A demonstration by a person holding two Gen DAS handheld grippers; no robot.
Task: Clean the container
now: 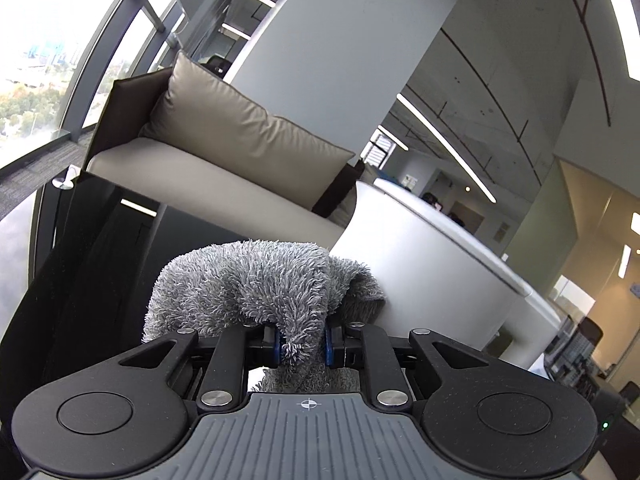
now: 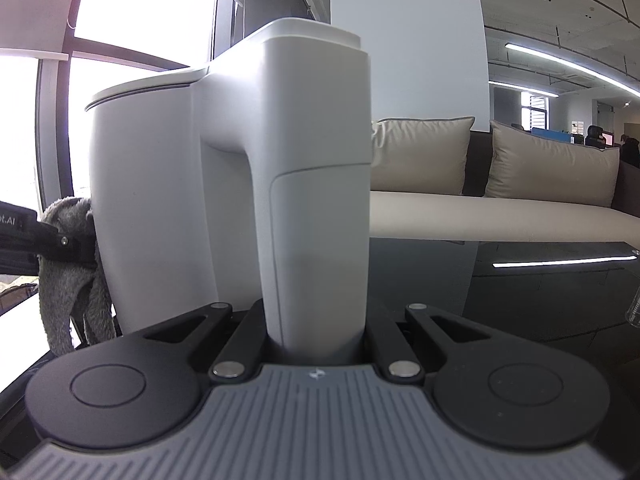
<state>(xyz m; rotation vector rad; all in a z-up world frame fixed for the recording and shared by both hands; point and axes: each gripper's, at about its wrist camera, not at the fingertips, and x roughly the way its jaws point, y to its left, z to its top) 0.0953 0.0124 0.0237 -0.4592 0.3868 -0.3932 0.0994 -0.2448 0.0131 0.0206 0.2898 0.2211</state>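
Observation:
The container is a white kettle-like jug with a thick handle and a lid. My right gripper is shut on the handle, which fills the middle of the right wrist view. My left gripper is shut on a fluffy grey cloth and holds it against the jug's white side. In the right wrist view the cloth and the left gripper show at the far left, touching the jug's wall. The fingertips of both grippers are hidden by what they hold.
The jug stands on a dark glossy table. A beige sofa with cushions runs behind the table. A white column and large windows stand beyond. A clear glass object sits at the table's right edge.

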